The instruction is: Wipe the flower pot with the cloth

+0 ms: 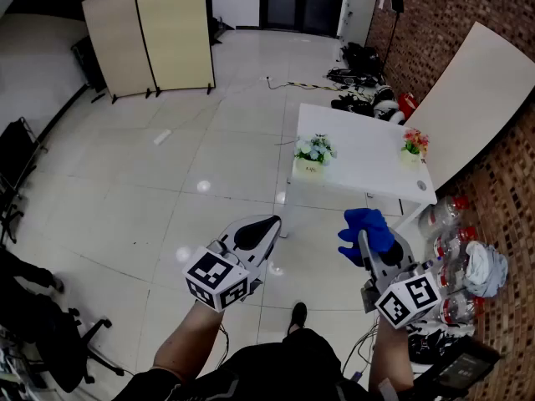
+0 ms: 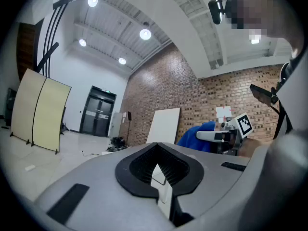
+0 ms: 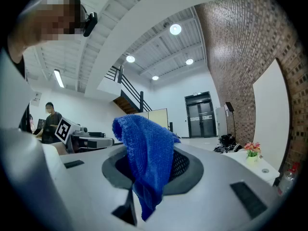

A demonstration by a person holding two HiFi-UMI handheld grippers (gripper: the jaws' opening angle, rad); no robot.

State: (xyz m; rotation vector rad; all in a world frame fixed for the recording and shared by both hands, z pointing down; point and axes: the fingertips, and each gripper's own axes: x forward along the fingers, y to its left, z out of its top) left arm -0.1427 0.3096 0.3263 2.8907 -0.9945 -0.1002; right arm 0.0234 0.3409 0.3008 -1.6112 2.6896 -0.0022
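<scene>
A white table (image 1: 359, 153) stands ahead on the tiled floor. It carries a flower pot with white and blue flowers (image 1: 313, 154) and a smaller flower pot with red and yellow flowers (image 1: 413, 145). My right gripper (image 1: 366, 242) is held level, short of the table, shut on a blue cloth (image 1: 365, 229). In the right gripper view the cloth (image 3: 147, 153) hangs out of the gripper (image 3: 149, 172), and the small pot (image 3: 251, 151) shows far right. My left gripper (image 1: 261, 229) is shut and holds nothing. The left gripper view shows that gripper (image 2: 158, 173) shut, with the cloth (image 2: 195, 134) to its right.
A folding screen (image 1: 150, 32) stands at the back left. A large white board (image 1: 472, 98) leans on the brick wall at the right, with plastic bottles (image 1: 447, 224) below it. Bags and cables (image 1: 359, 78) lie beyond the table. An office chair (image 1: 50, 341) is at the left.
</scene>
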